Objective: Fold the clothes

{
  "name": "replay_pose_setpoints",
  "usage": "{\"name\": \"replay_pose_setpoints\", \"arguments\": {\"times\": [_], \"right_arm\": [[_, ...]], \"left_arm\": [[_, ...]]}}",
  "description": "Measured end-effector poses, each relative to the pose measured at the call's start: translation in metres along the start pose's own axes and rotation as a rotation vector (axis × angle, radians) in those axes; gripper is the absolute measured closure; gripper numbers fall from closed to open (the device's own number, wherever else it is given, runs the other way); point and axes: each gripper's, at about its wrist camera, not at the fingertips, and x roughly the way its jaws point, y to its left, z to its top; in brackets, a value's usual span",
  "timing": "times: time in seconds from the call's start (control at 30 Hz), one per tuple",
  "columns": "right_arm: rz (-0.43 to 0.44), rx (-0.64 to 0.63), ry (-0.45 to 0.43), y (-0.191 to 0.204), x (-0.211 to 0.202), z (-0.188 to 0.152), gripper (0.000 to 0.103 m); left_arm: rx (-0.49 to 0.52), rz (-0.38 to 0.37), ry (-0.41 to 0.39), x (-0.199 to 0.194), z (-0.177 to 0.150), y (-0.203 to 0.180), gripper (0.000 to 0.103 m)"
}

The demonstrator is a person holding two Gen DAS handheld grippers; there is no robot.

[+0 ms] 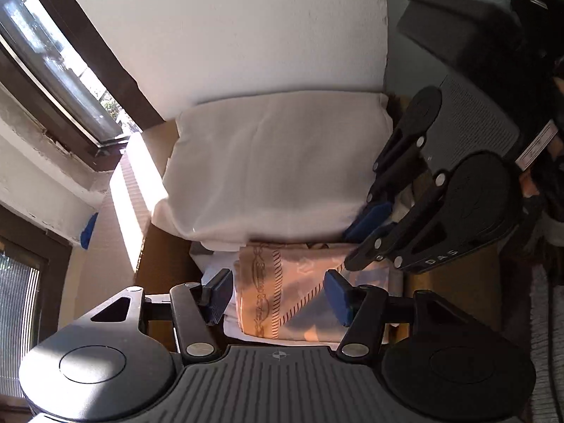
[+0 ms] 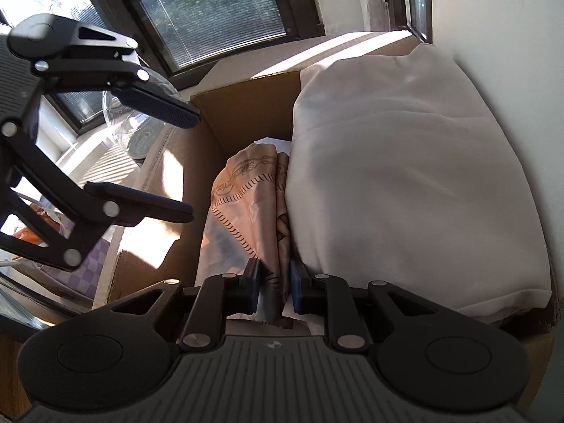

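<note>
A folded peach patterned cloth (image 1: 282, 289) stands on edge in a cardboard box (image 1: 165, 257), next to a white folded cloth bundle (image 1: 275, 169). My left gripper (image 1: 278, 294) is open above the peach cloth, one pad on each side. My right gripper (image 1: 366, 232) reaches in from the right, its pads close together at the cloth's edge. In the right wrist view the right gripper (image 2: 275, 283) is shut on the peach cloth (image 2: 243, 204), beside the white bundle (image 2: 405, 176). The left gripper (image 2: 187, 162) hangs open at the left.
The box (image 2: 246, 105) stands against a white wall (image 1: 229, 28) under a window (image 2: 211, 10). A clear glass jar (image 2: 130, 123) and a purple checked cloth (image 2: 95, 257) lie to the box's left. Sunlight falls on the box flaps.
</note>
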Motion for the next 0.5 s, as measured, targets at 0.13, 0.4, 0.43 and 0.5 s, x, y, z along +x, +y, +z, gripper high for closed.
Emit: {"name": "replay_pose_setpoints", "arguments": {"times": [0.13,0.4,0.43,0.5], "right_arm": [[-0.002,0.025,-0.013,0.000,-0.003,-0.001,0.082],[-0.020,-0.051,-0.073,0.011,-0.025,-0.004,0.081],[-0.028,-0.067,-0.074,0.013,-0.028,-0.004,0.081],[-0.048,-0.100,-0.069,0.017,-0.031,-0.004,0.081]], "left_arm": [[-0.029,-0.054,0.012,0.027,-0.007,0.009,0.050],[-0.079,-0.122,-0.035,0.055,-0.016,0.012,0.052],[-0.077,-0.122,-0.039,0.057,-0.017,0.012,0.052],[-0.074,-0.121,-0.047,0.062,-0.019,0.012,0.052]]}}
